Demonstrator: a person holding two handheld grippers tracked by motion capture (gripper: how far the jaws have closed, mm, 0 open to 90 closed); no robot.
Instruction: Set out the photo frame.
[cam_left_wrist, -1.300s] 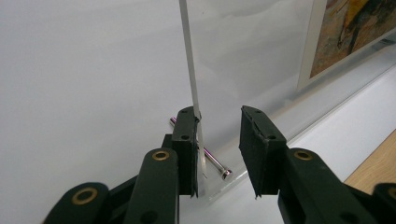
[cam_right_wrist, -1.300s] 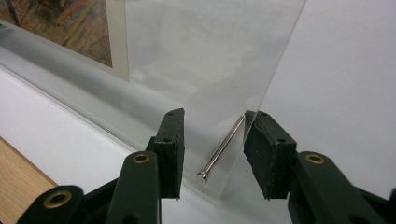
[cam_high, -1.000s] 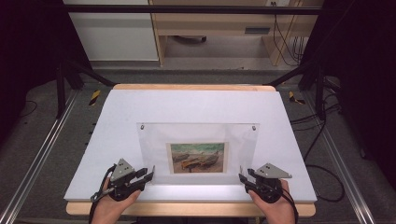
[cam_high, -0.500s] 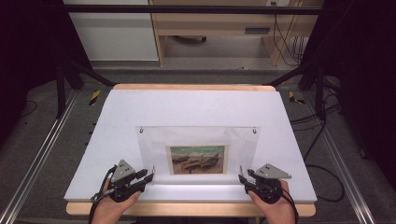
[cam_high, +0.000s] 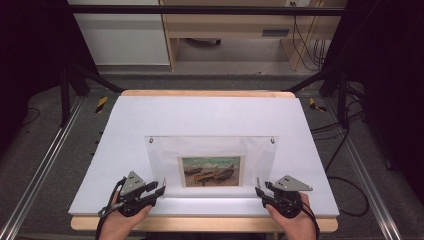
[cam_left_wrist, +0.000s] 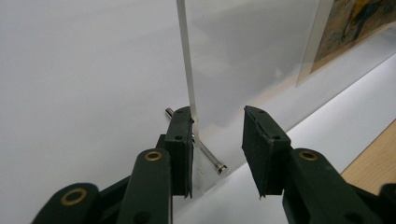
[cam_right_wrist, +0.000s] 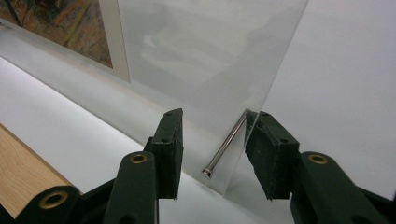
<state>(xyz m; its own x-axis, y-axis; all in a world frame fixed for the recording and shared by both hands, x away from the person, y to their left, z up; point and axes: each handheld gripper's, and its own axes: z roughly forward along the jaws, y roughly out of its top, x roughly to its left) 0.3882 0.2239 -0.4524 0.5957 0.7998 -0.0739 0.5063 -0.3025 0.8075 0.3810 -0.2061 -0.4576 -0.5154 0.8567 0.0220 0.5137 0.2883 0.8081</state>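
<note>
While both grippers' jaws stand spread around the acrylic frame (cam_high: 212, 160), it stands on a white table (cam_high: 150, 115).

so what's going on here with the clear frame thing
A person holds a gripper in each hand at the lower corners of a clear acrylic picture frame standing upright on the white table. The left gripper and the right gripper each straddle a bottom corner by its metal standoff pin, jaws apart around the panel edge. A boat picture sits inside.

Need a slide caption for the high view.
Left gripper and right gripper flank a clear acrylic picture frame standing on a white table.
</note>
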